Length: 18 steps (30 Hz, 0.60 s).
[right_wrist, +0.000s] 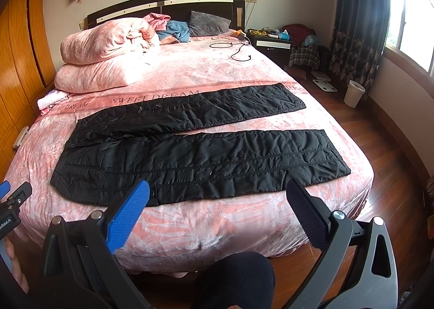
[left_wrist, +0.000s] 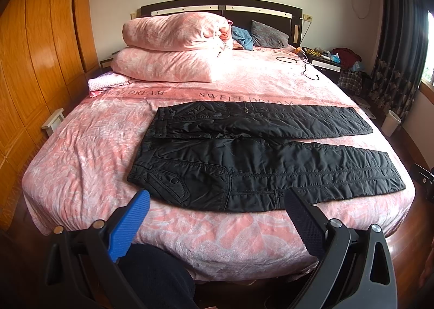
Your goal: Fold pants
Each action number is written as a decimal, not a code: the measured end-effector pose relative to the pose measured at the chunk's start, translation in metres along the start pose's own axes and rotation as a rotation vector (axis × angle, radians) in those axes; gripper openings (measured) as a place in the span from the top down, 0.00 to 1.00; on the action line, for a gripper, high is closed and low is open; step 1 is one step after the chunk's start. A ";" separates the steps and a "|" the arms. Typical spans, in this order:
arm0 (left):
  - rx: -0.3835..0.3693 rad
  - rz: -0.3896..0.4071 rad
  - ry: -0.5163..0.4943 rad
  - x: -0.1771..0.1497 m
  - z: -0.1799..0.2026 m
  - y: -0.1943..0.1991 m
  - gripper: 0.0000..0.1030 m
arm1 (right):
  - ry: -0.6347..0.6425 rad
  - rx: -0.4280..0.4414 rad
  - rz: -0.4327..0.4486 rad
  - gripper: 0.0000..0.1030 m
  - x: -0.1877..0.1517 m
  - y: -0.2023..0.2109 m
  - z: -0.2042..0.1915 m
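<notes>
Black quilted pants [left_wrist: 244,157] [right_wrist: 190,151] lie flat across the pink bed [left_wrist: 81,162] [right_wrist: 257,216], waistband to the left, both legs spread apart and pointing right. My left gripper [left_wrist: 217,200] hovers open above the bed's near edge, in front of the hip and pocket of the near leg, touching nothing. My right gripper [right_wrist: 217,195] is open too, held before the middle of the near leg, with nothing between its fingers. The left gripper's tip also shows at the left edge of the right wrist view.
Folded pink duvets [left_wrist: 173,45] are stacked at the head of the bed, with pillows and a black cable [left_wrist: 306,64] nearby. A wooden wardrobe [left_wrist: 35,51] lines the left wall. A cluttered nightstand [right_wrist: 274,40], white bin [right_wrist: 354,93] and curtains stand to the right. A dark-clothed knee [right_wrist: 236,279] is below.
</notes>
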State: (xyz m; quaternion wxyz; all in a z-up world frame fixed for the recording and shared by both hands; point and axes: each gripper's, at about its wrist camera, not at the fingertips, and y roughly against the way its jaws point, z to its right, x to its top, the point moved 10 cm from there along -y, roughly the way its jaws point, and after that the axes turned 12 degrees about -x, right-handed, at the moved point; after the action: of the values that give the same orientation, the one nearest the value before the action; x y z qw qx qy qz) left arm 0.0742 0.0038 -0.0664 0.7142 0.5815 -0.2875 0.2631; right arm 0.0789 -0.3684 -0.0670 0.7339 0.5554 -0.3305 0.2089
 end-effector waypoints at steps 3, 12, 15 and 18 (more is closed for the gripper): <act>0.000 0.000 0.001 0.000 0.000 0.000 0.03 | -0.001 0.001 0.001 0.02 0.000 0.000 0.000; 0.002 0.000 0.002 0.000 -0.002 0.001 0.03 | 0.003 0.000 -0.004 0.02 0.000 0.000 0.000; 0.001 0.000 0.002 0.000 -0.004 0.001 0.03 | 0.003 -0.001 -0.004 0.02 0.001 0.000 -0.001; 0.000 0.000 0.002 0.000 -0.003 0.001 0.03 | 0.004 -0.001 -0.005 0.02 0.001 0.000 -0.001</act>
State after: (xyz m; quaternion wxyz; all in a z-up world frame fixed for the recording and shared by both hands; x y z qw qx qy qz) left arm 0.0735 0.0071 -0.0666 0.7144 0.5813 -0.2869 0.2635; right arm 0.0794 -0.3679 -0.0666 0.7354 0.5552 -0.3279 0.2081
